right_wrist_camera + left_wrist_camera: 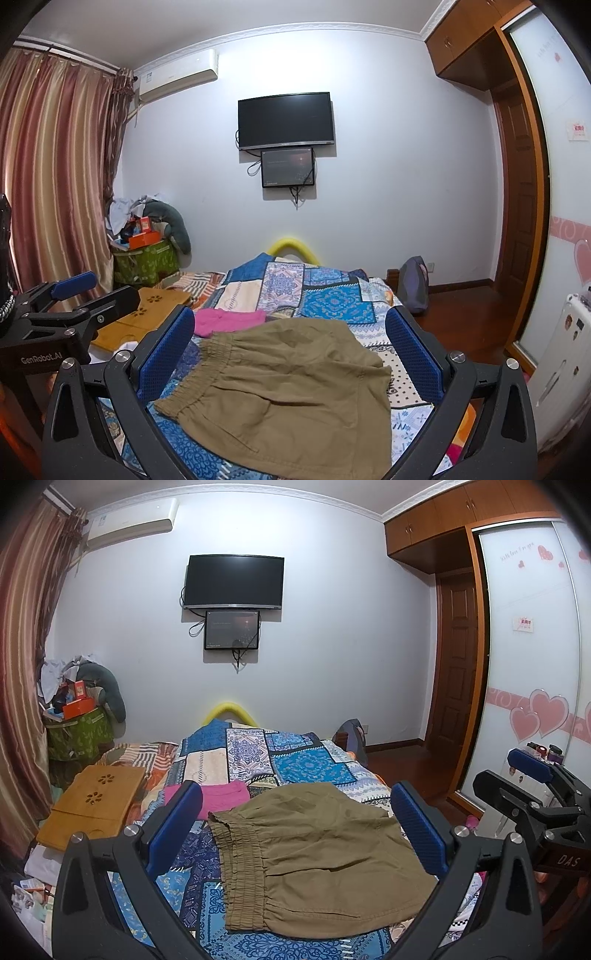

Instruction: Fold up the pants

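Jaws: left gripper and right gripper both gaping wide, gripping nothing | olive pants lying flat on patchwork bedspread | step: hovering before first fold | next: pinching an edge.

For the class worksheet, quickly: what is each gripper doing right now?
Left gripper: open, holding nothing, above the pants.
Right gripper: open, holding nothing, above the pants.

Olive-brown cotton pants with a gathered elastic waistband lie before me on the patchwork quilt: folded over, roughly flat, waistband to my left, fabric lightly creased.
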Action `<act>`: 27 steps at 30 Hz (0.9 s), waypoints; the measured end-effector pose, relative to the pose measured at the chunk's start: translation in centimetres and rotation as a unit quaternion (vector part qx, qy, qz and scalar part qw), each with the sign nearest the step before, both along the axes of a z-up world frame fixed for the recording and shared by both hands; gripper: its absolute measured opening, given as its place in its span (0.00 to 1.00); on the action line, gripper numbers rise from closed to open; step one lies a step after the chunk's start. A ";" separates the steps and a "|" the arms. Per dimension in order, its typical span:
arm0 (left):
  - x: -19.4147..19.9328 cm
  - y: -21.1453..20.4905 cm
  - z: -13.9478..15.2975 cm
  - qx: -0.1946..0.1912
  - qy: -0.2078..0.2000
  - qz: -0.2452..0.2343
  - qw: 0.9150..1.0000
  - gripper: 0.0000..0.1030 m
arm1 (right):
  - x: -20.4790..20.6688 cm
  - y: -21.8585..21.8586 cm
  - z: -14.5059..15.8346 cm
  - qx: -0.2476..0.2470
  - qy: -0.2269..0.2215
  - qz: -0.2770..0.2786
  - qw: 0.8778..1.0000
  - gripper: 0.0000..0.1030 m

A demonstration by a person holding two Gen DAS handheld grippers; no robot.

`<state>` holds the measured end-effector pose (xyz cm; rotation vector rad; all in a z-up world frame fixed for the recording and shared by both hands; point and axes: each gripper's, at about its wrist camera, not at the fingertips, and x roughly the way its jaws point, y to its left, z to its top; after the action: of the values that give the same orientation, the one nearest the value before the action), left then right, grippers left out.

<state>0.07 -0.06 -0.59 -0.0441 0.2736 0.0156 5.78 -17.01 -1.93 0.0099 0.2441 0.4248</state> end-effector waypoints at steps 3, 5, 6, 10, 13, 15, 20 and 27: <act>0.0 -0.1 0.0 0.001 0.000 0.000 1.000 1.00 | 0.0 -0.1 0.0 0.001 0.000 -0.001 1.000 1.00; -0.1 -0.1 0.0 0.002 0.000 0.000 1.000 1.00 | 0.1 0.0 0.1 0.001 0.001 -0.001 1.000 1.00; -0.1 -0.1 0.1 0.003 -0.001 0.001 1.000 1.00 | 0.1 0.0 0.1 0.002 0.002 -0.001 1.000 1.00; -0.1 -0.2 0.1 0.005 -0.001 0.001 1.000 1.00 | 0.1 -0.1 0.2 0.002 0.002 -0.001 1.000 1.00; 0.0 -0.2 0.1 0.006 0.000 0.002 1.000 1.00 | 0.2 0.0 0.1 -0.001 0.001 -0.001 1.000 1.00; 0.0 -0.2 0.2 0.007 0.001 0.003 1.000 1.00 | 0.2 0.1 0.1 -0.001 0.001 -0.001 1.000 1.00; 0.4 -0.3 0.2 0.007 0.005 0.005 1.000 1.00 | 0.2 0.1 0.1 -0.001 0.001 -0.003 1.000 1.00; 2.7 1.0 -0.4 -0.013 0.030 0.004 0.999 1.00 | 1.7 -0.3 -1.6 -0.021 0.011 -0.019 1.000 1.00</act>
<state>2.75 0.94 -0.96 -0.0707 0.3344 0.0205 7.52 -17.27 -3.49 -0.0214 0.2738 0.3815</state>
